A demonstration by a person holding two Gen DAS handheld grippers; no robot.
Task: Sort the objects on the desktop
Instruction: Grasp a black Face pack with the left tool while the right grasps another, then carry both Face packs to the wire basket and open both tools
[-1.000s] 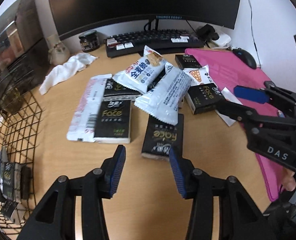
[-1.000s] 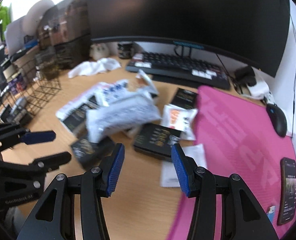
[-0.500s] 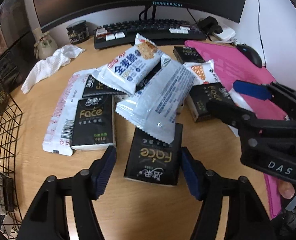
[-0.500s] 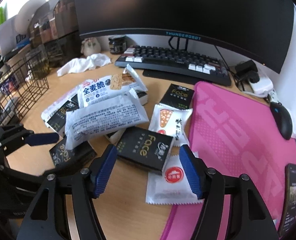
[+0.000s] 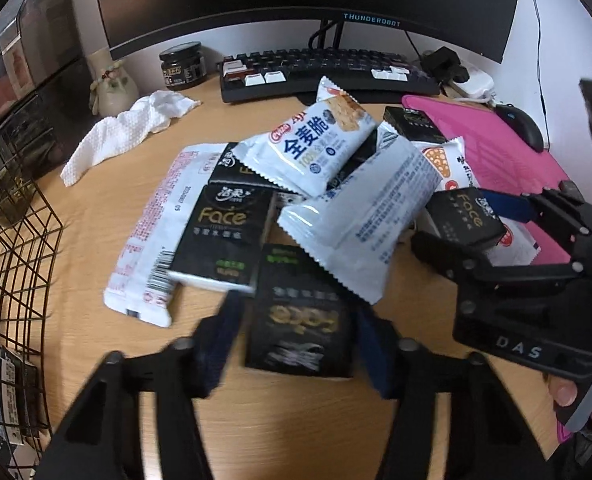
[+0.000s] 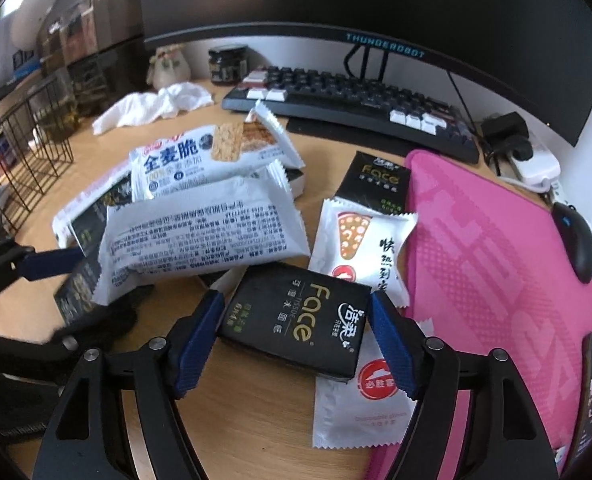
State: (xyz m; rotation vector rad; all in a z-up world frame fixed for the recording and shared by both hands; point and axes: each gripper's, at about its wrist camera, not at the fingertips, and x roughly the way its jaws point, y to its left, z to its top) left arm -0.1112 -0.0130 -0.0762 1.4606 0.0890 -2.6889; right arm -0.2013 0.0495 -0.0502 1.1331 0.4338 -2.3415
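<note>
A black Face tissue pack (image 5: 302,330) is bracketed by the closing left hand-held gripper (image 5: 296,340), another pack (image 6: 296,320) at its 2 o'clock by the opening right hand-held gripper (image 6: 296,340); neither looks clamped, so squeezing is judged next.

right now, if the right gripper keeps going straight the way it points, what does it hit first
Most likely the black Face tissue pack, which already lies between the fingers of the right gripper as they open. It rests partly on a white sachet, on the desk.

Black left gripper (image 5: 296,344), black right gripper (image 6: 296,340), blue-padded jaws, silver screws, perhaps "DAS" lettering
</note>
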